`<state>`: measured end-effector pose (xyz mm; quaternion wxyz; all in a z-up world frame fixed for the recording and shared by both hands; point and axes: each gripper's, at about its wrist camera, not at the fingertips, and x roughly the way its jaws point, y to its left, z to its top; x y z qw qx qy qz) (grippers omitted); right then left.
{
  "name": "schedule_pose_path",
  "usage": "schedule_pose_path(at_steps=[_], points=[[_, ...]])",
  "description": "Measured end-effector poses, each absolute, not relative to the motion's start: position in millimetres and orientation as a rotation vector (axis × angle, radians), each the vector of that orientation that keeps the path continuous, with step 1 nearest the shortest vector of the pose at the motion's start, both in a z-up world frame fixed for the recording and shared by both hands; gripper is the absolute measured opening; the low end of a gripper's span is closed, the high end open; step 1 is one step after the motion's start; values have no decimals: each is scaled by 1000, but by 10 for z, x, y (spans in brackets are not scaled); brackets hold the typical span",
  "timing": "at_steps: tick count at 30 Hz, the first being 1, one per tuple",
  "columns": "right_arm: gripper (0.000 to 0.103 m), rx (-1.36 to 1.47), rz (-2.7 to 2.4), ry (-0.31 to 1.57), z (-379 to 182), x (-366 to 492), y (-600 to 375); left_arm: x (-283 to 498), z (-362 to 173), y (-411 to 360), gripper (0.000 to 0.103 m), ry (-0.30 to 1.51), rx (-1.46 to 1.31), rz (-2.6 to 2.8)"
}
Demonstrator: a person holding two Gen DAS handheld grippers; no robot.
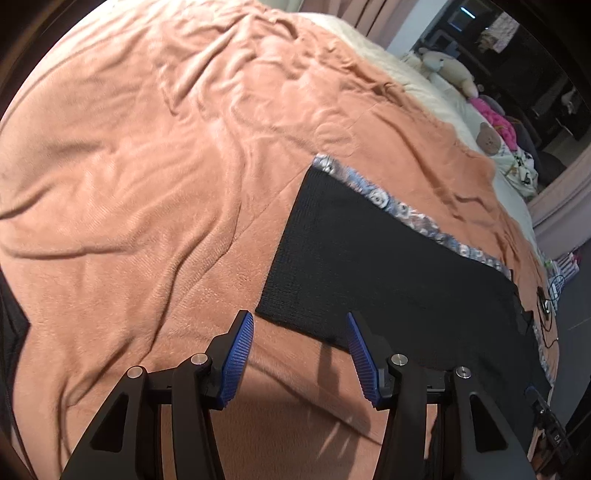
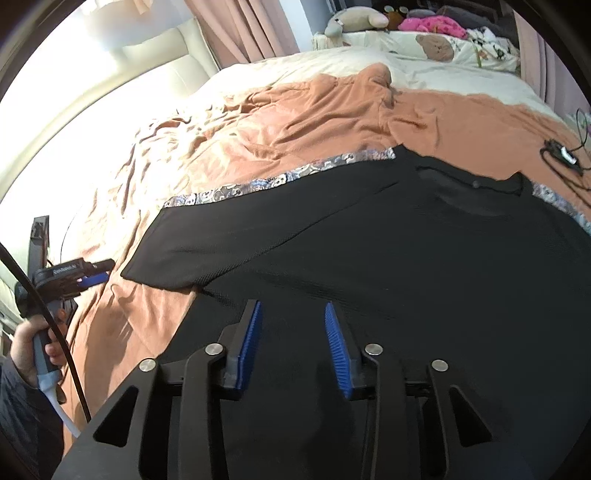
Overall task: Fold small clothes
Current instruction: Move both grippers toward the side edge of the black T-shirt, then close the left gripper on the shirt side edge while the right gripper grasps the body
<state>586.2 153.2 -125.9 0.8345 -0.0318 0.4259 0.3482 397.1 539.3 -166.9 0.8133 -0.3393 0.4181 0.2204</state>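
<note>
No bin, basket or other container shows in either view; everything lies directly on the bed (image 2: 332, 62).

The black garment (image 2: 369, 240) lies spread flat on the orange blanket (image 1: 147, 184). A patterned blue-grey band (image 2: 280, 177) runs along the garment's far edge. The garment's near left corner ends on bare blanket, and wide wrinkled blanket lies open beyond that corner and past the band. A small black device with a cable (image 2: 559, 153) sits on the blanket just past the garment's far right corner. Soft toys (image 2: 354, 20) and a pink bundle (image 2: 432, 24) lie well beyond the garment at the far end of the bed.

The left claw (image 1: 300, 325) hangs over the garment's near left corner, its jaws about half open. One blue pad (image 1: 240, 358) is over bare blanket and the other over black cloth. It holds nothing.

The right claw (image 2: 292, 314) hangs over the middle of the garment, black cloth under both pads, jaws narrowly parted and empty. The right wrist view also shows a hand (image 2: 35, 347) gripping the left tool's handle off the garment's left edge.
</note>
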Motion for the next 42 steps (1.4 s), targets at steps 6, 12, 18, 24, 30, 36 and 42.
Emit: schedule_pose_path(at_steps=[6, 12, 18, 24, 30, 36, 42], points=[[22, -37, 751, 949, -1409, 5991, 1755, 4040, -1910, 5483, 36, 908, -778, 478], [14, -19, 790, 984, -1536, 6072, 2054, 4060, -1860, 5612, 7, 860, -822, 464], [10, 44, 834, 1040, -1707, 6210, 2285, 4133, -1505, 5531, 6, 798, -756, 421], [10, 106, 880, 1077, -1838, 6318, 2475, 4265, -1172, 5482, 6, 750, -727, 392], [8, 186, 899, 1134, -2013, 6459, 2635, 4394, -911, 5410, 6, 717, -703, 353], [8, 250, 901, 1219, -2293, 6618, 2858, 4537, -658, 5259, 6, 683, -689, 295], [6, 288, 920, 1227, -2334, 6739, 2900, 4683, -404, 4988, 6, 656, -650, 226]])
